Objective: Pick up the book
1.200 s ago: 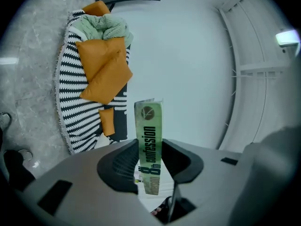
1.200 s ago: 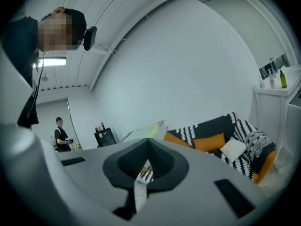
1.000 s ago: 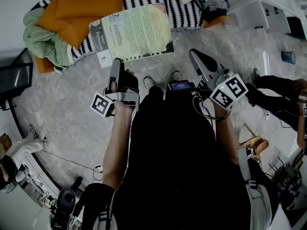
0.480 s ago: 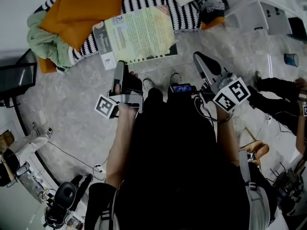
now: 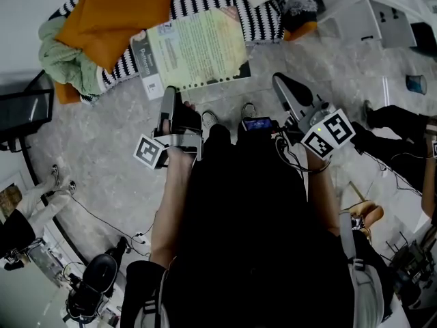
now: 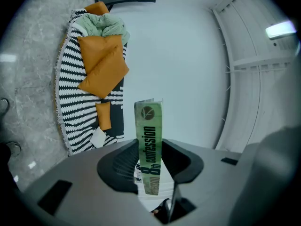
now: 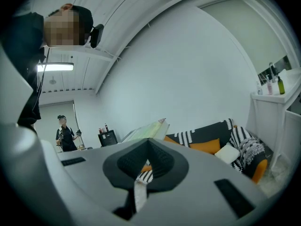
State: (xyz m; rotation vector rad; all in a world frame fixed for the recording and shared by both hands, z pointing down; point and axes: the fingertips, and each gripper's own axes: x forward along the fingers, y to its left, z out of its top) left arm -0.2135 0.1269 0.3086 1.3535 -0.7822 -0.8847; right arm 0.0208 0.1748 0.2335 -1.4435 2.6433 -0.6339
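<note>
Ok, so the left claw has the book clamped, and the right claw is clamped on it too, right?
Not quite. The left claw does have the book clamped, but the right claw is not on it. The right gripper view shows its jaws together on nothing, with the book out beyond them.
</note>
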